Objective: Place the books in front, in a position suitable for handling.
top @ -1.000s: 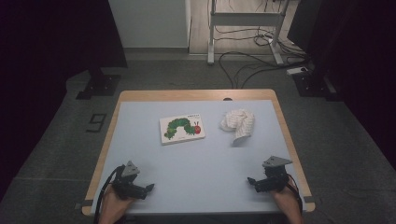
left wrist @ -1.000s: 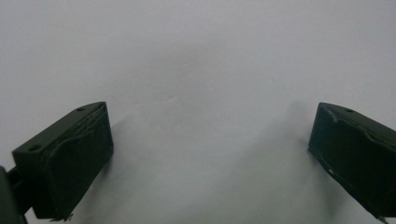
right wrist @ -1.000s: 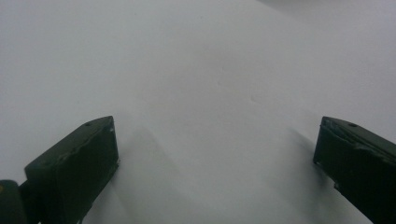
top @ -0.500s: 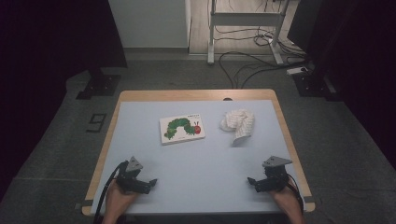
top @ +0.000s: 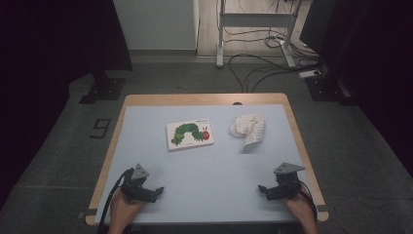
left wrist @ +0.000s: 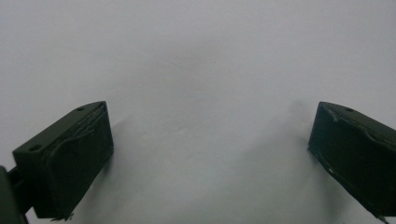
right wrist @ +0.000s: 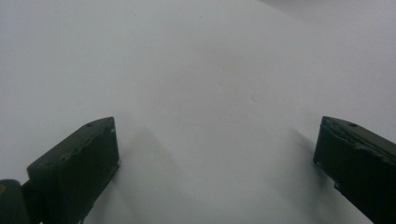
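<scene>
Pale blue table (top: 204, 170) lies bare under both of my grippers, jaws spread wide and holding nothing. I judge the reach comes next: the board book (top: 190, 134) and crumpled white cloth (top: 248, 130) lie well ahead, mid-table. I'd approach low and square. Left gripper (top: 155, 191) and right gripper (top: 263, 189) sit at the near edge, pointing inward.

On the table (top: 204, 168), the book (top: 190, 134) lies left of the cloth (top: 249, 129).
</scene>
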`<state>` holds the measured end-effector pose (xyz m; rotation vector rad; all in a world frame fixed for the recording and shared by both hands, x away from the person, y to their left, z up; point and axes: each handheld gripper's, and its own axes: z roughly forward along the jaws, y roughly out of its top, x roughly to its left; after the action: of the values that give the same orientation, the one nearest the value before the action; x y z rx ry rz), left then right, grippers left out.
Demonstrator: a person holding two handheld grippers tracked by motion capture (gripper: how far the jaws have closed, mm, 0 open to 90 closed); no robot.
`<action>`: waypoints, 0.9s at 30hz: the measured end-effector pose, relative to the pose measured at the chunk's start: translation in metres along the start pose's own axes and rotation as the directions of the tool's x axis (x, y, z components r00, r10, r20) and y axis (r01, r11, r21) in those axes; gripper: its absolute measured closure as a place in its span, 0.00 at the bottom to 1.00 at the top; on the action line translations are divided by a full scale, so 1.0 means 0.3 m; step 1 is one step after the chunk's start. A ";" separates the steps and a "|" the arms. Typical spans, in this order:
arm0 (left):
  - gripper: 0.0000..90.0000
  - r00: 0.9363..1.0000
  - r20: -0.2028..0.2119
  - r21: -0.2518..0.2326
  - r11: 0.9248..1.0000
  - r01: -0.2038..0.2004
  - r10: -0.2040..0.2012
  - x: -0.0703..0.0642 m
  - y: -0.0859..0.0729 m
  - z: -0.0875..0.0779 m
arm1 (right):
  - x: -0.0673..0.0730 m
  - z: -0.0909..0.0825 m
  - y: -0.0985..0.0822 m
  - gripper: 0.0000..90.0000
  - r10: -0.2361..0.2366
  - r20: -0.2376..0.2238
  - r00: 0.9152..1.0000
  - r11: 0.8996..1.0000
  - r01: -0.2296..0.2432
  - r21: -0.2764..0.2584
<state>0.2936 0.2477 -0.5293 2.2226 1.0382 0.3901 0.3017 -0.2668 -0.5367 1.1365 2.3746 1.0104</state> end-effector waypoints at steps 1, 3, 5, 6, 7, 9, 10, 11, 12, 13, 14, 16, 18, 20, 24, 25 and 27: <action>0.00 1.000 0.000 0.000 1.000 0.000 0.000 0.000 0.000 0.000 | -0.001 -0.001 0.002 0.00 0.005 -0.001 1.000 1.000 -0.005 0.000; 0.00 1.000 0.001 0.000 1.000 0.000 0.000 0.000 0.000 0.000 | -0.001 -0.001 0.002 0.00 0.009 0.000 1.000 1.000 -0.009 -0.001; 0.00 1.000 0.000 0.000 1.000 0.000 0.000 0.000 0.000 0.000 | -0.004 -0.007 0.005 0.00 0.013 0.003 1.000 1.000 -0.012 -0.003; 0.00 1.000 0.000 0.000 1.000 0.000 0.000 0.000 0.000 0.000 | -0.006 -0.011 0.007 0.00 0.014 0.006 1.000 1.000 -0.014 -0.009; 0.00 1.000 0.000 0.000 1.000 0.000 0.000 0.000 0.000 0.000 | -0.008 -0.016 0.010 0.00 0.017 0.009 1.000 1.000 -0.017 -0.014; 0.00 1.000 0.000 0.000 1.000 0.000 0.000 0.000 0.000 0.000 | -0.012 -0.026 0.017 0.00 0.022 0.009 1.000 0.999 -0.022 -0.025; 0.00 1.000 0.000 0.000 1.000 0.000 0.000 0.000 0.000 0.000 | -0.014 -0.034 0.024 0.00 0.019 0.008 1.000 0.999 -0.019 -0.029; 0.00 1.000 0.000 0.000 1.000 0.000 0.000 0.000 0.000 0.000 | -0.014 -0.034 0.024 0.00 0.019 0.008 1.000 0.999 -0.019 -0.029; 0.00 1.000 0.000 0.000 1.000 0.000 0.000 0.000 0.000 0.000 | -0.014 -0.037 0.029 0.00 0.018 0.010 1.000 0.999 -0.017 -0.035; 0.00 1.000 0.000 0.000 1.000 0.000 0.000 0.000 0.000 0.000 | -0.015 -0.042 0.036 0.00 0.016 0.011 1.000 0.999 -0.015 -0.035; 0.00 1.000 0.000 0.000 1.000 0.000 0.000 0.000 0.000 0.000 | -0.016 -0.045 0.039 0.00 0.014 0.012 1.000 0.999 -0.014 -0.037; 0.00 1.000 0.000 0.000 1.000 0.000 0.000 0.000 0.000 0.000 | -0.017 -0.052 0.051 0.00 0.015 0.016 1.000 0.999 -0.014 -0.045; 0.00 1.000 -0.001 -0.001 1.000 0.000 0.000 -0.001 0.000 0.000 | -0.019 -0.057 0.061 0.00 0.008 0.017 1.000 0.999 -0.007 -0.047; 0.00 1.000 -0.001 -0.001 1.000 0.001 -0.001 -0.001 0.000 0.000 | -0.021 -0.063 0.073 0.00 0.003 0.024 1.000 0.999 -0.002 -0.043; 0.00 1.000 -0.001 -0.001 1.000 0.000 0.000 -0.001 -0.001 0.000 | -0.025 -0.065 0.083 0.00 0.006 0.022 1.000 0.999 -0.005 -0.043; 0.00 1.000 -0.001 -0.001 1.000 0.000 0.000 -0.001 -0.001 -0.001 | -0.026 -0.064 0.086 0.00 0.006 0.023 1.000 0.999 -0.005 -0.044; 0.00 1.000 -0.001 -0.001 1.000 0.000 0.000 -0.001 -0.001 -0.001 | -0.029 -0.064 0.091 0.00 0.011 0.025 1.000 0.999 -0.010 -0.047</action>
<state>0.2932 0.2476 -0.5293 2.2217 1.0390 0.3920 0.3118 -0.2706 -0.5040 1.1388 2.3156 1.0431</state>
